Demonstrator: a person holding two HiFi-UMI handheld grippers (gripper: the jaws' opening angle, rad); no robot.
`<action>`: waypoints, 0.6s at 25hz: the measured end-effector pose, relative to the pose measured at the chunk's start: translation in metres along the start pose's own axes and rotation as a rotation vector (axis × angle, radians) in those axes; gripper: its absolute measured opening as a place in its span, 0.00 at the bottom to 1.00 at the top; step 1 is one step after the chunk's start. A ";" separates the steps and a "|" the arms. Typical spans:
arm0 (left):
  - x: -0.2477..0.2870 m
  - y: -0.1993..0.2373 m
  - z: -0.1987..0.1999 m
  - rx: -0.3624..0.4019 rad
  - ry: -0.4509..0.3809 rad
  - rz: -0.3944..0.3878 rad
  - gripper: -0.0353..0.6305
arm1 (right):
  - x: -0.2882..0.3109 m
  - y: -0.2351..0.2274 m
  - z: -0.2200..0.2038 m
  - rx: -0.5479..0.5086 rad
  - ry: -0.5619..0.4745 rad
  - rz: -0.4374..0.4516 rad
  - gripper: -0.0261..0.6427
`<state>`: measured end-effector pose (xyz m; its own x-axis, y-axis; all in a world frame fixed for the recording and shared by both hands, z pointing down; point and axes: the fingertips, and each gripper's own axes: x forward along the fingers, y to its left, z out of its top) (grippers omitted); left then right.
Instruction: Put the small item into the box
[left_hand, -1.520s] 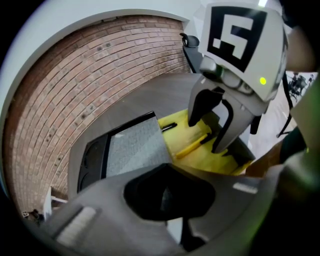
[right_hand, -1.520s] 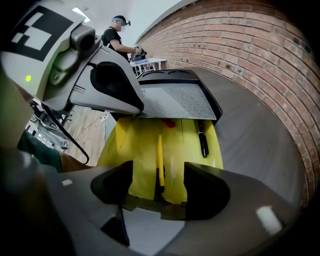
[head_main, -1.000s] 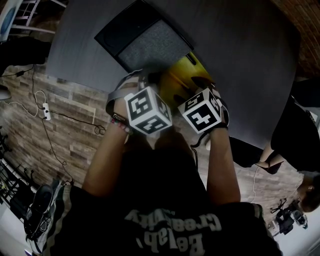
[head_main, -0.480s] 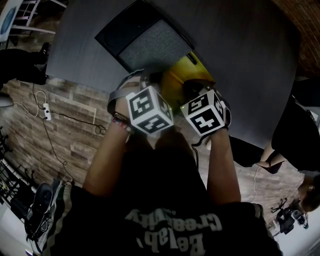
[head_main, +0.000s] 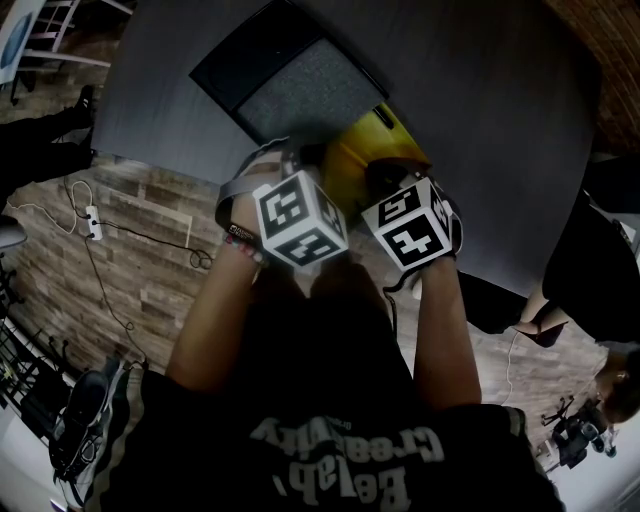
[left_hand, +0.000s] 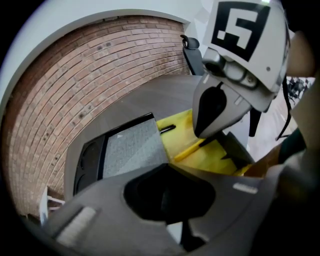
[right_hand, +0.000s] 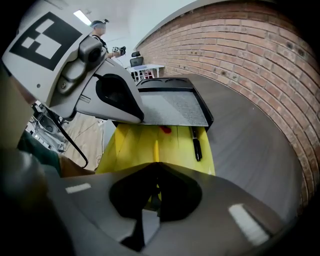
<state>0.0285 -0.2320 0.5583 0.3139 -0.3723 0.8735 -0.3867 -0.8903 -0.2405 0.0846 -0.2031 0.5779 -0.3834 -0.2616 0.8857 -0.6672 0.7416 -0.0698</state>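
1. Grey tabletop (head_main: 480, 120), smooth, dark. Its near edge runs slantwise under both grippers. Wide bare surface lies to the right of the items and beyond them; a brick wall stands past the far side.

2. Black flat case (head_main: 300, 85) with a grey speckled panel on top and round recesses at its far end. It lies flat toward the tabletop's left side, just beside the far end of the yellow box.

3. Yellow open box (right_hand: 130, 145), shallow, with low sloping walls. It sits at the near edge of the tabletop, with bare tabletop along its right wall.

4. Left gripper (left_hand: 167, 166), grey, with a marker cube. Its jaws are closed together with nothing between them. It hangs over the left part of the box.

5. Right gripper (right_hand: 156, 162), same build. Its jaws are pressed together on the near end of the yellow stick, low over the box floor.

6. Black pen (right_hand: 196, 145), lying along the box floor near the right wall.

7. Yellow stick (right_hand: 156, 149), slim, straight, pencil-like, nearly the box's own colour. It lies lengthwise on the middle of the box floor, well apart from the pen.

8. Red piece (right_hand: 165, 130), small, at the far end of the box floor, near the case's edge; its shape is unclear.
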 end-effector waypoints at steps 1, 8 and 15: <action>-0.001 0.001 -0.001 -0.001 -0.002 0.000 0.06 | 0.000 0.001 0.001 0.000 -0.001 -0.002 0.05; -0.009 0.005 0.001 0.015 -0.008 0.005 0.06 | -0.010 0.002 0.012 -0.002 -0.021 -0.023 0.05; -0.020 0.018 0.021 0.031 -0.032 0.022 0.06 | -0.028 -0.011 0.022 0.014 -0.064 -0.067 0.05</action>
<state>0.0334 -0.2458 0.5281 0.3337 -0.3994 0.8539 -0.3670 -0.8894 -0.2726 0.0886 -0.2172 0.5434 -0.3774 -0.3490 0.8577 -0.7015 0.7124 -0.0188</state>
